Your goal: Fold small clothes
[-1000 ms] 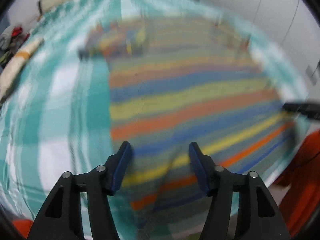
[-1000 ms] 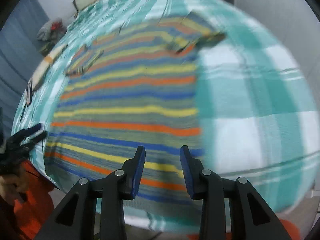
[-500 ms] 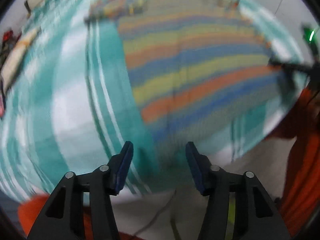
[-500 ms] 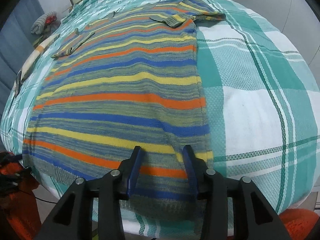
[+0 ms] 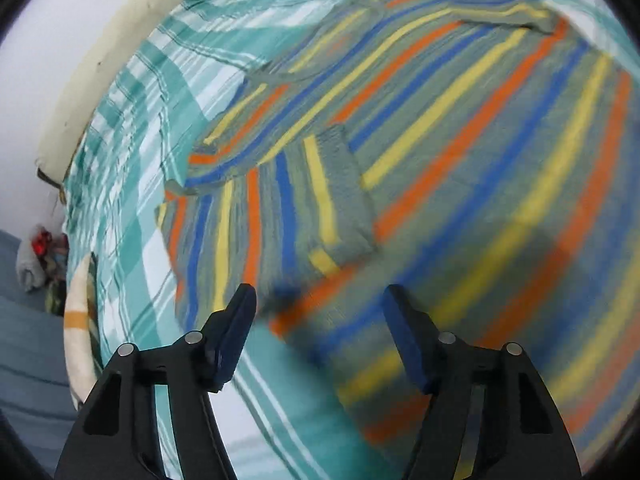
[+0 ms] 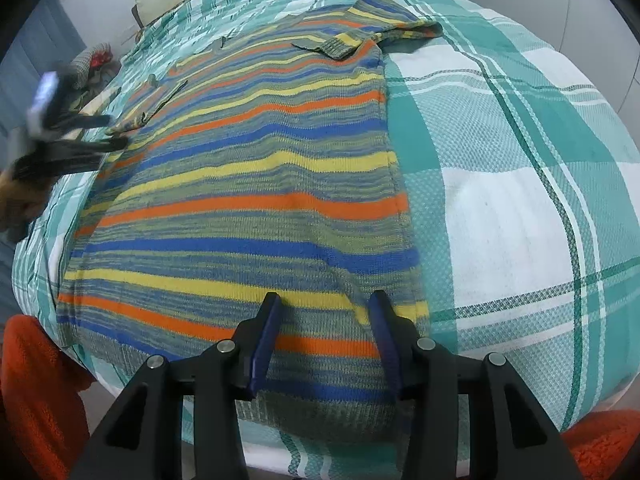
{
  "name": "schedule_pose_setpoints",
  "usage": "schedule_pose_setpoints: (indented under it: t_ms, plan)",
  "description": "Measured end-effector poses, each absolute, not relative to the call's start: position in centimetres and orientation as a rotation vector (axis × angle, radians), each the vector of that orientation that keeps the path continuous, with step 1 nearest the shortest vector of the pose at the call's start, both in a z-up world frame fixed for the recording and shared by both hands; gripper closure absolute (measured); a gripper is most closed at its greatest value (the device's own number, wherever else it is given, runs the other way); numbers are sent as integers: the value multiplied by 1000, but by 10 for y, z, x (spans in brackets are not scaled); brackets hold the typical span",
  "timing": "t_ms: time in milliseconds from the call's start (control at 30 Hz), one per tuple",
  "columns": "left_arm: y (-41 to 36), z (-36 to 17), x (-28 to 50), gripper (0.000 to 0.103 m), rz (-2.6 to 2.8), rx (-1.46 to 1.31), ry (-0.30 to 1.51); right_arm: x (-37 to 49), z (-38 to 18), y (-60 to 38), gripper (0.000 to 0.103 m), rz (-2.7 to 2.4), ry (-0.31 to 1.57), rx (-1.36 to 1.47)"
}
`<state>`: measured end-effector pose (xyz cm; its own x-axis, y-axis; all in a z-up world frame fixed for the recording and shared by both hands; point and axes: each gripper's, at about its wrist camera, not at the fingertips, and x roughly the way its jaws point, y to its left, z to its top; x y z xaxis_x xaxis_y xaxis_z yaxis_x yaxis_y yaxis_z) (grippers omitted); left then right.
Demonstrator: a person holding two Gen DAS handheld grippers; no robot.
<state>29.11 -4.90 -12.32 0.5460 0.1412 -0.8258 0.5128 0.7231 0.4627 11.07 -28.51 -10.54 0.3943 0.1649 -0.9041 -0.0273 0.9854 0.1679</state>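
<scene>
Striped sweater [image 6: 248, 208] lies flat on the bed, on a teal-and-white checked bedspread [image 6: 500, 216]. Stripes: orange, yellow, blue on grey-green knit.

Right gripper [image 6: 324, 320]: pointed steeply down over the sweater's near hem. Jaws partly apart; they have just been opening. Sweater fabric shows in the gap below the 2 fingers, with a small ridge of knit rising between the tips. The pads do not press on it. The sweater's right side edge runs just outside the right finger; bare bedspread lies beyond that. Ahead of this gripper the body of the sweater stretches away to the collar end, where 1 sleeve [image 6: 360, 36] is folded in across the chest.

Left gripper [image 5: 320, 312]: jaws wide apart and have just been opening further; nothing between them. It hangs over the sweater's left edge, with blurred stripes under the right finger and bedspread under the left finger. Just ahead of the tips, the other sleeve [image 5: 280, 204] lies folded inward over the sweater body, cuff end toward the gripper's right. In the right wrist view this gripper [image 6: 104, 136] appears far left, blurred, near that folded sleeve.

Far left of the left gripper: a pale pillow [image 5: 78, 320] at the bed's edge. Orange garment [image 6: 36, 392] of the person shows low beside the right gripper.
</scene>
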Motion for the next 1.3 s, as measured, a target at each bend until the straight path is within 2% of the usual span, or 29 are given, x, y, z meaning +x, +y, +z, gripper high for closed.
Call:
schedule_pose_setpoints:
  t_ms: [67, 133, 167, 233, 333, 433, 533, 800, 1167, 1300]
  plan:
    - [-42, -121, 305, 35, -245, 684, 976, 111, -106, -286, 57, 124, 1157, 139]
    - [-31, -112, 319, 86, -284, 525, 1008, 110, -106, -286, 57, 125, 1154, 142]
    - [-24, -108, 325, 98, -290, 447, 1037, 110, -106, -286, 57, 125, 1154, 142]
    - [14, -83, 335, 99, -219, 229, 988, 109, -106, -286, 57, 125, 1154, 140]
    - [118, -56, 343, 100, 10, -159, 929, 108, -106, -286, 56, 125, 1151, 137]
    - [213, -60, 337, 100, 245, -414, 908, 107, -106, -285, 56, 121, 1149, 127]
    - [269, -77, 323, 100, 394, -505, 922, 108, -106, -282, 54, 116, 1151, 108]
    - [271, -84, 295, 101, 495, -441, 918, 111, -108, -276, 52, 105, 1153, 83]
    - [282, -119, 304, 101, 573, -430, 991, 112, -108, -276, 51, 107, 1153, 60]
    - [281, -122, 306, 101, 558, -405, 1004, 117, -94, -275, 52, 119, 1206, 46]
